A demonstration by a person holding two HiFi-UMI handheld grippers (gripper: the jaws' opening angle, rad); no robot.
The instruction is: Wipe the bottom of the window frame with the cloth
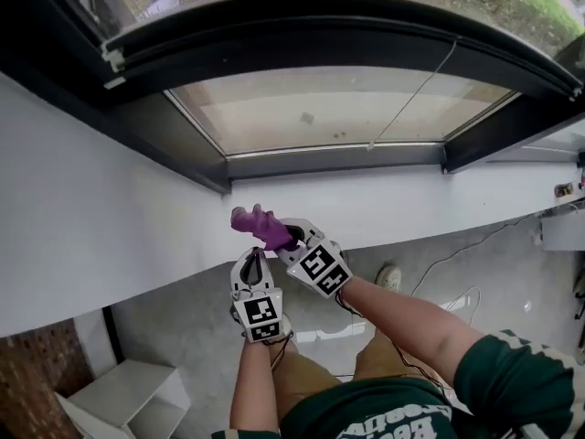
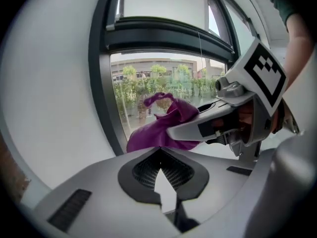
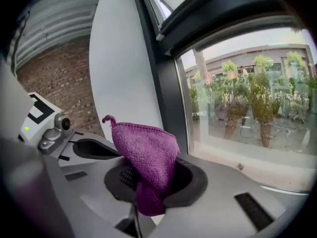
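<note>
Head view has the right tongs [image 1: 291, 236] clamped on the purple cloth [image 1: 259, 223], low by the white sill [image 1: 110, 236] and well short of the window frame [image 1: 334, 161] bottom rail. Right gripper view shows the cloth bunched between those jaws. The left tongs [image 1: 252, 260] sit just beside, closed on nothing. By my reading, 0 wiping is done: the cloth has yet to reach the rail and travel along it.

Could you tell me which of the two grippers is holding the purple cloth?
The right gripper: its jaws are shut on the cloth, while the left gripper beside it has its jaws together, empty.
</note>
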